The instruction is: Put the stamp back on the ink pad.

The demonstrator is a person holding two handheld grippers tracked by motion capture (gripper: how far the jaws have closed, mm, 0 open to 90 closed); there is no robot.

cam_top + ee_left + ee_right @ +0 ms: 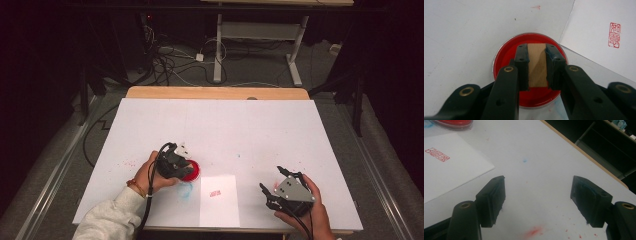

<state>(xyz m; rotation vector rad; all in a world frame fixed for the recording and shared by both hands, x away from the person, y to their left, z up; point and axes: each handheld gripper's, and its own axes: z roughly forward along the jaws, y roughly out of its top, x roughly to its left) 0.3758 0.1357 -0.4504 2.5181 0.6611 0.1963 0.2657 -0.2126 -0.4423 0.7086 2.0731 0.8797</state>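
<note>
1. We judged the wooden stamp [537, 65] light, stiff and best held by its flat sides; it stood on the red ink pad [506, 58], near left on the desk [250, 125].
2. Left tongs [537, 53] clamped it.
3. Right tongs [537, 200] gaped, holding nothing.

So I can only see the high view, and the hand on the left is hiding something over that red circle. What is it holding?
Observer: The left gripper is shut on a wooden stamp block, held over the red ink pad.
Operator: Is that red smudge on the paper a picture?
Observer: It is a red seal print of boxed characters, stamped on the loose paper sheet.
Operator: Is the other gripper holding anything?
Observer: No, the right gripper is open, with bare table between its jaws.
Operator: Is the table clean there?
Observer: No. A red ink smear lies close in front of that gripper.
</note>
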